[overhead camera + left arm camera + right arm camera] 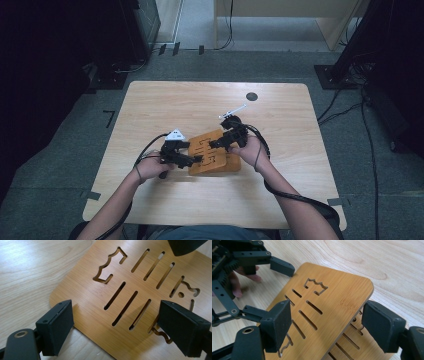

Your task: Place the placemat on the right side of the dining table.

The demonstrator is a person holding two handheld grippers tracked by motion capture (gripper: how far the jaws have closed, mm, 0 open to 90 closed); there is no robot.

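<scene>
A slotted wooden board point(215, 157) with cut-out shapes lies mid-table, and a second like board point(348, 341) sits under it. The upper board point(337, 295) is tilted up off the lower one on my right side. My right gripper point(329, 325) is shut on that raised edge, with one pad over the top face and the other at the edge. My left gripper point(120, 327) is open and straddles the board's point(100, 312) near corner, one pad off the board and one above it. One of its fingertips point(284, 266) rests by the far corner.
A small white tool point(232, 111) lies on the table behind the boards. A dark round disc point(252, 96) sits near the table's far edge. Cables trail from both grippers toward the near edge. Bare tabletop point(150, 110) stretches to the left and behind.
</scene>
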